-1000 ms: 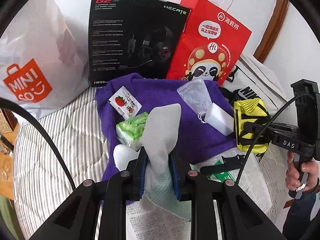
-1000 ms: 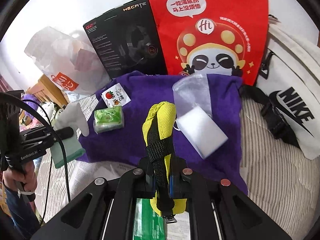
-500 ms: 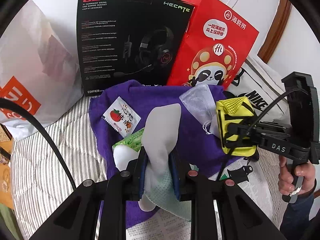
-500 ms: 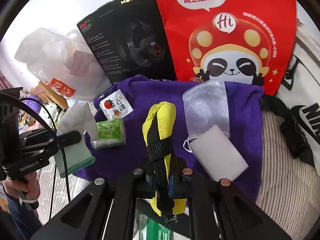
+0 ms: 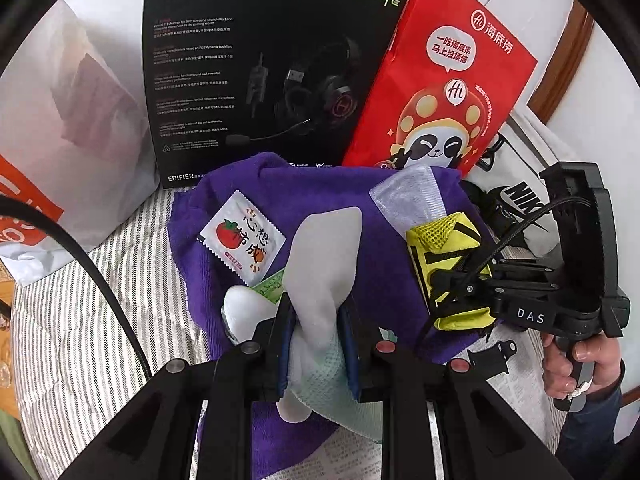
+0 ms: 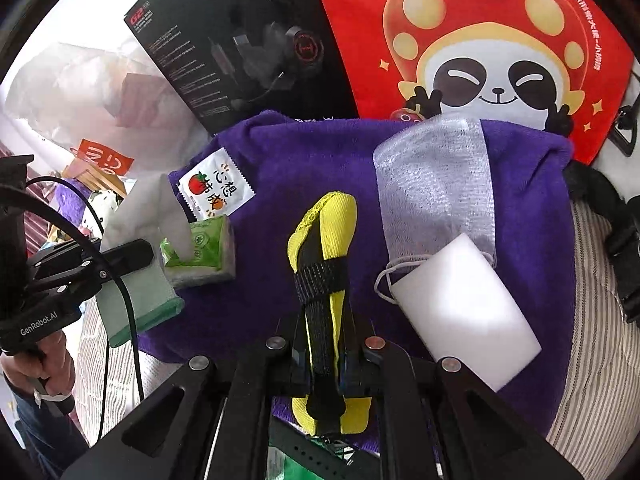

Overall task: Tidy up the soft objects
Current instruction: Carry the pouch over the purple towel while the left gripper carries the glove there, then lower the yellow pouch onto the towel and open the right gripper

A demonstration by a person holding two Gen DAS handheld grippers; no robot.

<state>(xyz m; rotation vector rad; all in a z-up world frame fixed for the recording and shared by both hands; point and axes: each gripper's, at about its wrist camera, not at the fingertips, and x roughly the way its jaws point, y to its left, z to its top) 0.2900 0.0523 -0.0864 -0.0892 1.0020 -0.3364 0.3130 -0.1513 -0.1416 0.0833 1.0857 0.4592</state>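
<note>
- Now my left hand-held gripper [image 5: 316, 320] is clamped on a pale grey sock [image 5: 324, 256]; its smooth toe sticks up past the pads, and its mint-green mesh cuff hangs out below them.
- My right hand-held gripper [image 6: 322, 344] is closed tight on a yellow mesh pouch [image 6: 326, 232] with a black elastic strap wrapped across its middle; the pouch stands up between the pads, its lower end poking out beneath.
- Both held things hang over a purple towel [image 6: 312, 152] spread on a striped bed [image 5: 72, 320].
- On the towel lie a white sachet [image 6: 216, 188] printed with a red tomato, and just beside it a green tissue pack [image 6: 204, 252], soft and slightly squashed.
- Toward the right of the towel, a sheer white drawstring bag [image 6: 436, 176] lies flat, with a white sponge block [image 6: 464, 312] overlapping its lower edge.
- Behind the towel, a black headset box [image 5: 260, 68] and a red paper bag [image 5: 444, 92] with a panda figure stand side by side.
- From the left wrist view, a person's hand [image 5: 576, 364] grips the right tool's handle.
</note>
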